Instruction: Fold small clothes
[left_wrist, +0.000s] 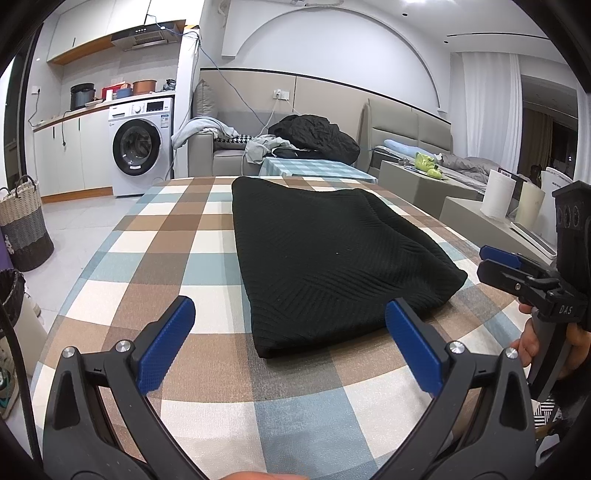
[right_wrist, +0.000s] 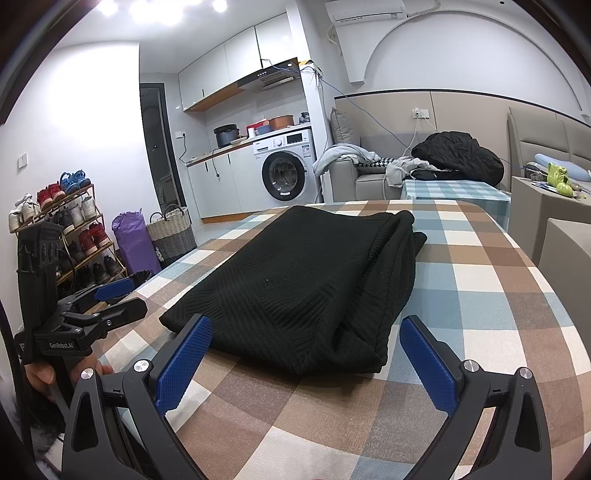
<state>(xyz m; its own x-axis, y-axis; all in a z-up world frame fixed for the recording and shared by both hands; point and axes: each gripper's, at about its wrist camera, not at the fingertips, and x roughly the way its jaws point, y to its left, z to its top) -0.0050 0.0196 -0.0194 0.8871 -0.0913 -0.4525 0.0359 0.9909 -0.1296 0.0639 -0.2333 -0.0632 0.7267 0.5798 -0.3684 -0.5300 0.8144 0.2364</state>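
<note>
Presently: garment (left_wrist: 325, 258) folded mid-table (left_wrist: 177, 236); left gripper (left_wrist: 290, 343) and right gripper (right_wrist: 306, 354) spread, empty, near its front edge, seemingly released.

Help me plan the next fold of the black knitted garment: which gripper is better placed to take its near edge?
Probably the left gripper: its open jaws frame the black knitted garment's near left corner on the checked tablecloth. The right gripper, also open, faces the bunched right corner.

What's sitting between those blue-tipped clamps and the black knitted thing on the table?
Nothing visible. Only bare checkered tablecloth lies between the open left gripper, the open right gripper and the folded black garment. Neither gripper touches it.
</note>
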